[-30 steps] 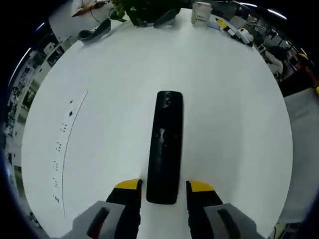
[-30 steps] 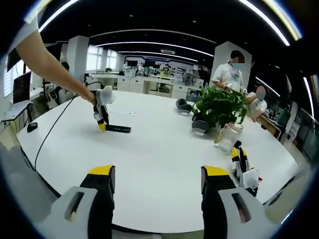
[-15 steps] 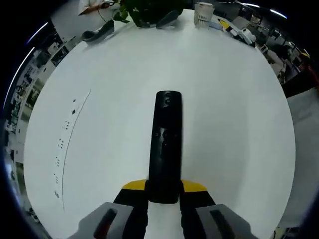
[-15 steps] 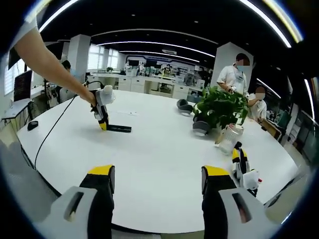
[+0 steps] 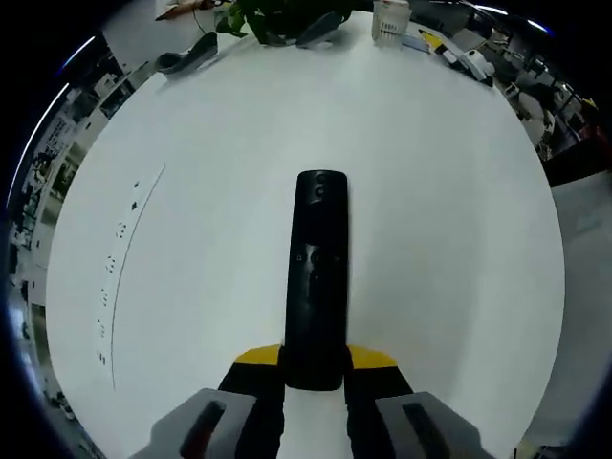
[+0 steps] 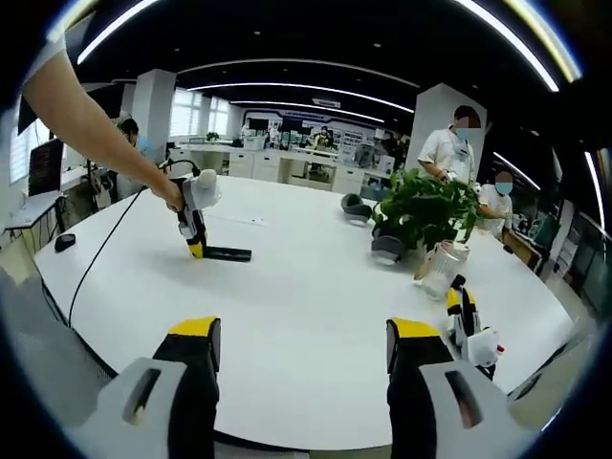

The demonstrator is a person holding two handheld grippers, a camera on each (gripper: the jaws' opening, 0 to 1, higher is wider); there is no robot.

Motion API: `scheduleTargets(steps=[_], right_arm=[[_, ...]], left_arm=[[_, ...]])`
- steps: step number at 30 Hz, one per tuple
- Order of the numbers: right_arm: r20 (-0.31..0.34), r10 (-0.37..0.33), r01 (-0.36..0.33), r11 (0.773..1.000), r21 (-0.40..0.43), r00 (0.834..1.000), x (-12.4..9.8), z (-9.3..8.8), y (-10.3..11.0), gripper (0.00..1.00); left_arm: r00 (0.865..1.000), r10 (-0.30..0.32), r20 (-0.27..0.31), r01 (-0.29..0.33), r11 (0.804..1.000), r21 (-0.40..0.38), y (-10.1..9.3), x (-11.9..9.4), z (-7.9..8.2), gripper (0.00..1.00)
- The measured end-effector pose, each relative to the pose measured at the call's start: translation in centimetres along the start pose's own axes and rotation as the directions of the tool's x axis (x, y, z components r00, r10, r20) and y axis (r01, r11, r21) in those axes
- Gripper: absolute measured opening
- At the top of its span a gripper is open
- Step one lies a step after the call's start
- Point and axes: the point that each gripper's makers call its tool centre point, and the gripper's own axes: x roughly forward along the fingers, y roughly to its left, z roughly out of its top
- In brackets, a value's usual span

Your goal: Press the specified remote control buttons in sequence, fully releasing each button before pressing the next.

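On the white table (image 5: 449, 191), left tongs (image 5: 316, 361) clamped on black remote (image 5: 316, 273); right tongs (image 6: 303, 339) apart.

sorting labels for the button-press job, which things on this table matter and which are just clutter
Job:
remote control, lying flat on the white table
left gripper, shut on its near end
right gripper, open, held away

Lying about:
potted plant
glass jar
spare gripper
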Motion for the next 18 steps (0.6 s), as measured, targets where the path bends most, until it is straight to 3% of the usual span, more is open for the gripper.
scheduleTargets(steps=[18], right_arm=[[0.018, 0.01, -0.01, 1.0, 0.0, 1.0, -0.2, 0.3, 0.2, 0.73]], left_arm=[[0.999, -0.001, -0.038, 0.001, 1.0, 0.009, -2.6, 0.1, -0.8, 0.23]])
